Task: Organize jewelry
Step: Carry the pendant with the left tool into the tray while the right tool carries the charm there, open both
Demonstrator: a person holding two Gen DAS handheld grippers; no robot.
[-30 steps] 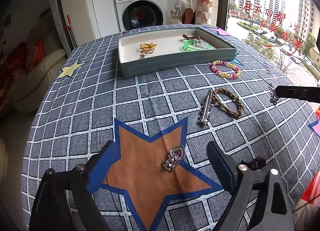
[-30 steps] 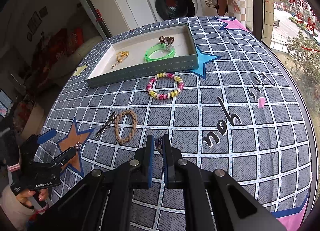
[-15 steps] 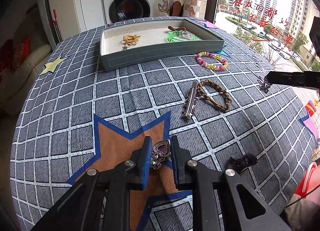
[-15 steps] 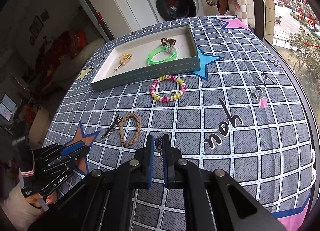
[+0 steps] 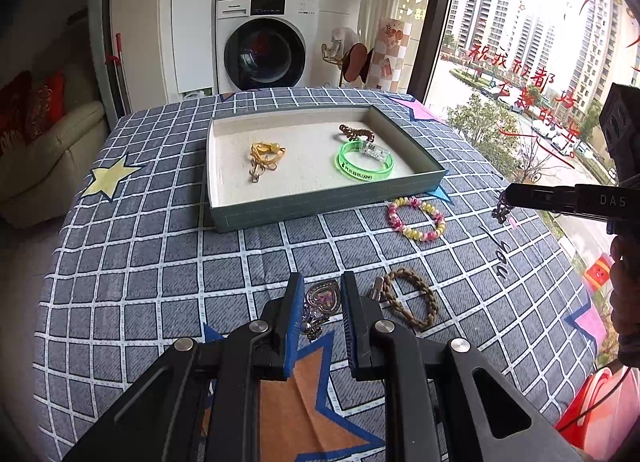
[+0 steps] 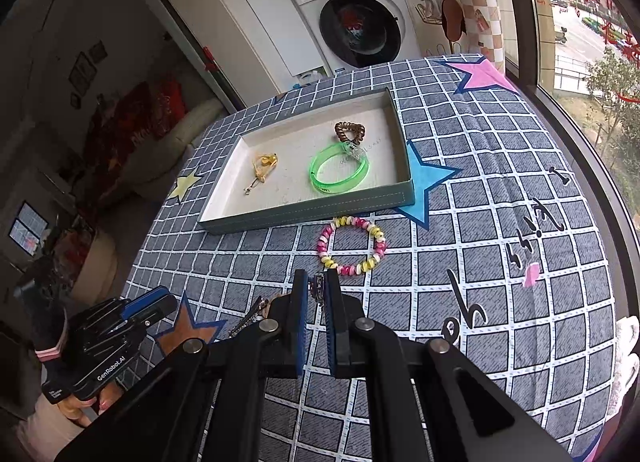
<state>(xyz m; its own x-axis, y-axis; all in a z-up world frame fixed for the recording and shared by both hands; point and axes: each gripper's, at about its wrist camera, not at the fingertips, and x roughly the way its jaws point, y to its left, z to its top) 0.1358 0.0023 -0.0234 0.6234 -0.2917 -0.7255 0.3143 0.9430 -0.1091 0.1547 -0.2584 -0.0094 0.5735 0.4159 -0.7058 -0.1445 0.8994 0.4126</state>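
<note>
**Two Pieces Lifted, Three Left Outside the Tray**

A checked cloth surface [image 5: 160, 262] was seen carrying a shallow rectangular tray [image 5: 320, 202], pale-lined. Inside it, a glossy green bangle [image 5: 364, 162], a gold chain [image 5: 264, 158] and a brown coiled tie [image 5: 356, 132] were already stowed. Outside, a pink-and-yellow beaded bracelet [image 5: 416, 218], a braided brown loop [image 5: 412, 302] and a metal clip [image 6: 248, 320] remained. A heart-shaped silver pendant [image 5: 322, 298] was gripped by the left gripper [image 5: 320, 304] fingers; a small dark charm [image 6: 317, 287] was pinched by the right gripper [image 6: 316, 292], both above the cloth.
</note>
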